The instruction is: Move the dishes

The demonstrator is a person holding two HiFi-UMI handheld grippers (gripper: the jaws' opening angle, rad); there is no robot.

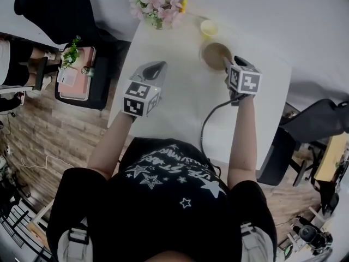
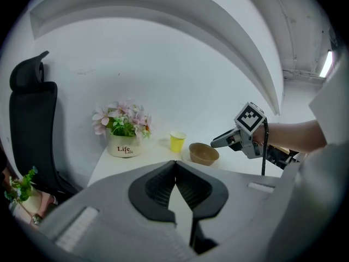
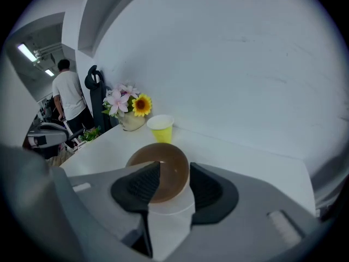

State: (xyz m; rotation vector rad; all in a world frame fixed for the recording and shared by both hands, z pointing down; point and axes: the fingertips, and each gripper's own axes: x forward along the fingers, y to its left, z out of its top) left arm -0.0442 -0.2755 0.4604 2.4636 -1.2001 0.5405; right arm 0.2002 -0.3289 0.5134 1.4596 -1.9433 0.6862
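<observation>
Black ribbed pads line the grey right claw [image 3: 175,165]; its marker cube [image 1: 244,81] is black-and-white checked. Just ahead of it the bowl [image 3: 163,182] is brown. Beyond that stand a yellow cup [image 3: 161,129], pink flowers [image 3: 121,99] and a yellow sunflower [image 3: 142,105], on a white tabletop [image 3: 103,154].

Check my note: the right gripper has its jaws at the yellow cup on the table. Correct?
No: the right gripper has its jaws at the brown bowl on the table; the right gripper view shows the yellow cup beyond it.
</observation>
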